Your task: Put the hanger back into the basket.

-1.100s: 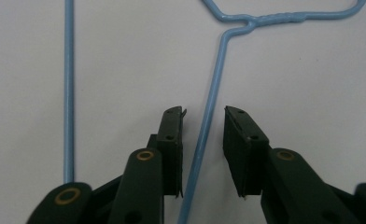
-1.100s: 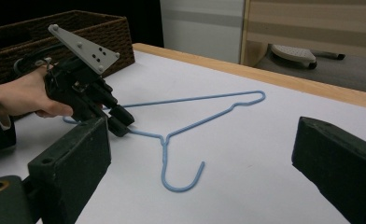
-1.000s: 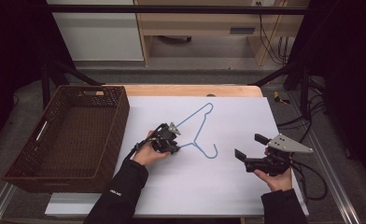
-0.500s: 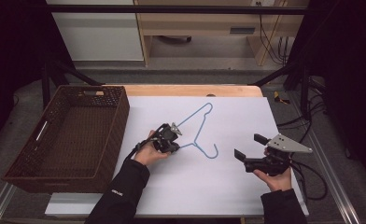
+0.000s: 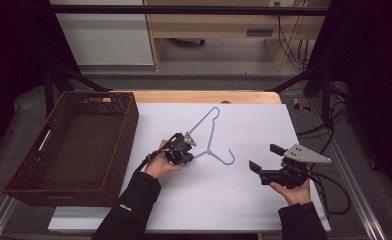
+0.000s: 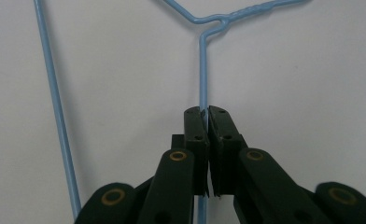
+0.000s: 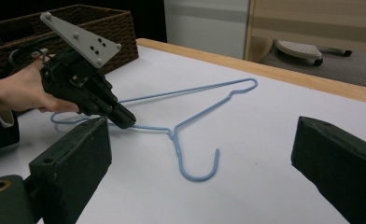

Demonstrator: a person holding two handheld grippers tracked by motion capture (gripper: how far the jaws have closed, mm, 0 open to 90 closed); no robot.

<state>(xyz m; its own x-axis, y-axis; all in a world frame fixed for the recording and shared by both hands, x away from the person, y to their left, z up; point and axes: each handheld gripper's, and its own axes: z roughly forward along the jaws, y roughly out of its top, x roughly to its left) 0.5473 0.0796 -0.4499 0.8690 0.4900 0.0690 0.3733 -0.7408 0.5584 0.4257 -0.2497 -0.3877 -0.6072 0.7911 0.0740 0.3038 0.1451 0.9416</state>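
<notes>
A light blue wire hanger [image 5: 210, 140] lies flat on the white table top, its hook toward the person. My left gripper [image 5: 189, 157] points at its lower arm beside the neck. In the left gripper view the jaws [image 6: 204, 112] have just been closing and now pinch the hanger wire [image 6: 202, 70] between the pads. The right gripper view shows this same grip [image 7: 125, 120] on the hanger [image 7: 176, 137]. My right gripper [image 5: 265, 157] hovers right of the hook, open wide with nothing between its jaws [image 7: 202, 140].
A dark brown wicker basket [image 5: 129, 125] stands at the table's left side, open at the top, and shows again in the right gripper view [image 7: 78, 18]. A wooden edge [image 5: 204, 96] borders the far side of the white sheet. Cables trail from the right gripper.
</notes>
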